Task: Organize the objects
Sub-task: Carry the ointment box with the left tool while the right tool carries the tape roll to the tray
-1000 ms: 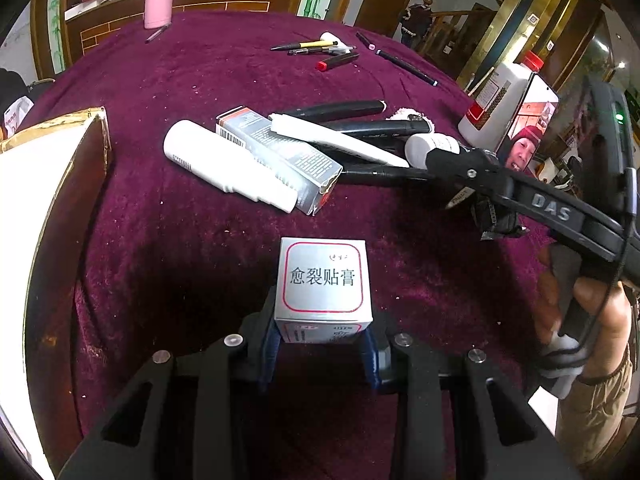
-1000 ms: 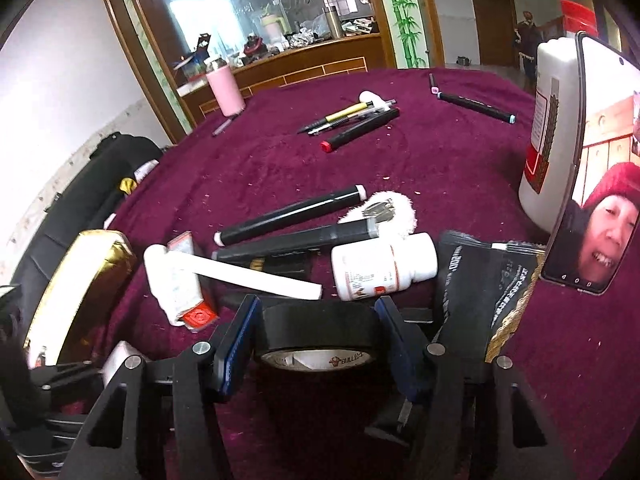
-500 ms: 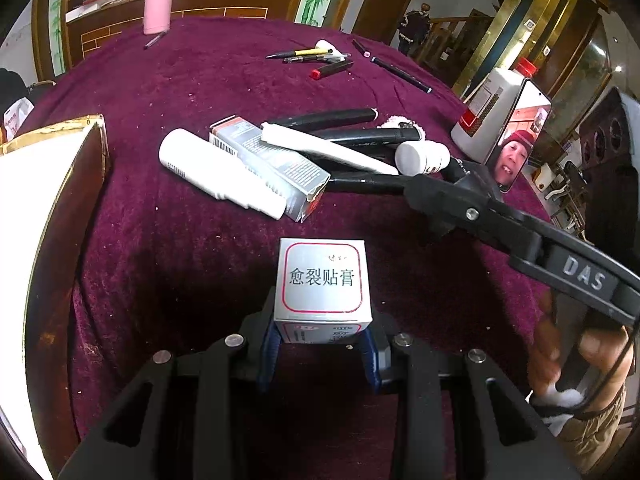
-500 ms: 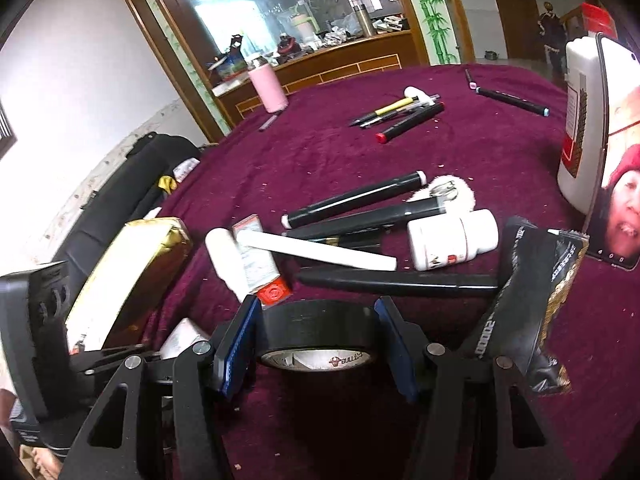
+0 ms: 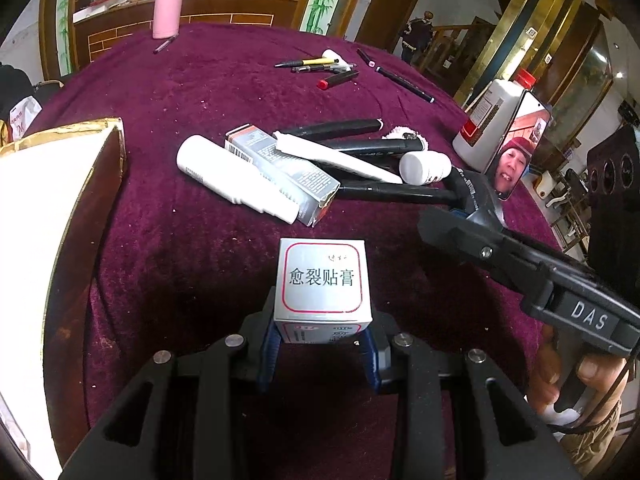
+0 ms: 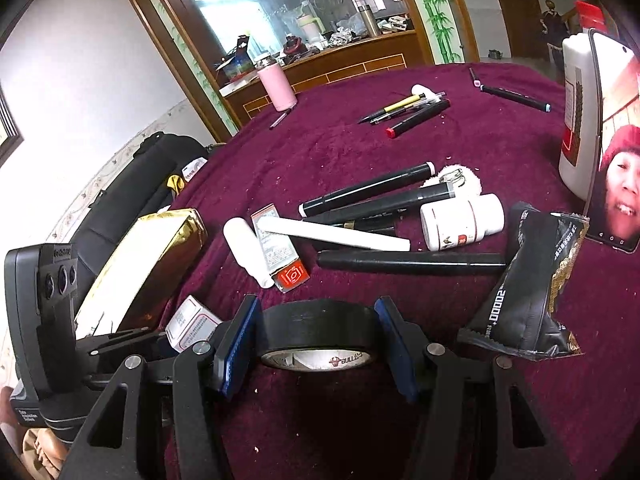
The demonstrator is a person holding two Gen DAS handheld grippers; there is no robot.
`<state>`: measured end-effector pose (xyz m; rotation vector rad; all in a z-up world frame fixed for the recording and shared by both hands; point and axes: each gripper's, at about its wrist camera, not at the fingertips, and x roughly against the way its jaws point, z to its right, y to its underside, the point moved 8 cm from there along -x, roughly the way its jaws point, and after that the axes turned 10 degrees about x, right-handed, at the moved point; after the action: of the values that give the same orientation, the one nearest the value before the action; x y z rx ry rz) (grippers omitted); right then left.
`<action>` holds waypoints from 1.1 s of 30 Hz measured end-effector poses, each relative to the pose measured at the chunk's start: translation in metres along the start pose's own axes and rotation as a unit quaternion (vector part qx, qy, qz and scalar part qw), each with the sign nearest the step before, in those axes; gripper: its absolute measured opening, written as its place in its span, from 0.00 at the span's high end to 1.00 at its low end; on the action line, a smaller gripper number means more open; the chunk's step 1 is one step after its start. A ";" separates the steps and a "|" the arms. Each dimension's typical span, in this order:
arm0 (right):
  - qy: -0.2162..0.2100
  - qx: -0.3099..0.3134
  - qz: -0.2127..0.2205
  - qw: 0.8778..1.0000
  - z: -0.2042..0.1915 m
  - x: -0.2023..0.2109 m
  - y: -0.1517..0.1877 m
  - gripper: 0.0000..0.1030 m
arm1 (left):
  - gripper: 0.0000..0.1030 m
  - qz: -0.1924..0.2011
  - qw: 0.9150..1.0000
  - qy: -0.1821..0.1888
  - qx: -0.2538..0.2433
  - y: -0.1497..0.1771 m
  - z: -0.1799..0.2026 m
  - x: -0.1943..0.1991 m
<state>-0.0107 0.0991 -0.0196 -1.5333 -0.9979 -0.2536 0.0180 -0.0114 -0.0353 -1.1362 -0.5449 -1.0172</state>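
Observation:
My left gripper (image 5: 320, 336) is shut on a small white box with a red border and Chinese print (image 5: 322, 278), held just above the maroon cloth. In the right wrist view my right gripper (image 6: 318, 322) is shut on a roll of black tape (image 6: 316, 320), its blue pads pressing on both sides. The same white box (image 6: 192, 320) shows at the lower left of that view, with the left tool's black body (image 6: 48, 312) beside it. The right tool's black frame (image 5: 560, 284) crosses the right side of the left wrist view, with a hand on its handle.
A pile lies mid-table: white tube (image 5: 236, 178), grey carton (image 5: 280, 168), black markers (image 6: 408, 258), white pill bottle (image 6: 460, 222), black packet (image 6: 528, 280). A gold box (image 5: 48, 208) stands at the left. Phone (image 6: 616, 152), white jug (image 6: 578, 120), pink flask (image 5: 166, 4) and pens (image 5: 316, 64) lie farther off.
The right gripper with the tape has drawn back and to the left, so the pile sits farther right in its view and the left tool has come into sight. The left gripper has stayed put.

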 end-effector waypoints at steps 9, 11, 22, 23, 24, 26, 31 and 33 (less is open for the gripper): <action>0.003 -0.004 0.012 1.000 -0.002 0.010 0.001 0.38 | 0.68 0.017 1.000 -0.012 -0.006 -0.002 -0.007 0.020; 0.000 -0.009 0.013 1.000 -0.003 0.010 0.001 0.38 | 0.68 0.023 1.000 -0.016 -0.002 -0.004 -0.012 0.026; -0.013 0.004 0.022 1.000 -0.021 0.018 0.000 0.38 | 0.67 0.067 0.997 -0.028 0.016 -0.013 -0.029 0.062; -0.014 0.004 0.022 1.000 -0.022 0.017 0.000 0.38 | 0.68 0.070 0.997 -0.031 0.017 -0.015 -0.032 0.065; -0.015 0.004 0.022 1.000 -0.024 0.017 0.001 0.38 | 0.68 0.071 0.997 -0.032 0.018 -0.015 -0.033 0.067; -0.018 0.008 0.019 1.000 -0.027 0.016 0.001 0.38 | 0.68 0.075 0.996 -0.038 0.018 -0.016 -0.037 0.072; -0.028 0.022 0.016 0.999 -0.039 0.012 -0.001 0.38 | 0.67 0.084 0.995 -0.049 0.027 -0.018 -0.047 0.081; -0.034 0.028 0.015 0.999 -0.045 0.010 -0.003 0.38 | 0.67 0.087 0.994 -0.053 0.031 -0.019 -0.051 0.085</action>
<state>0.0098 0.0631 0.0005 -1.5125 -1.0269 -0.1519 0.0347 -0.0923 0.0229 -1.1661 -0.5479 -0.7872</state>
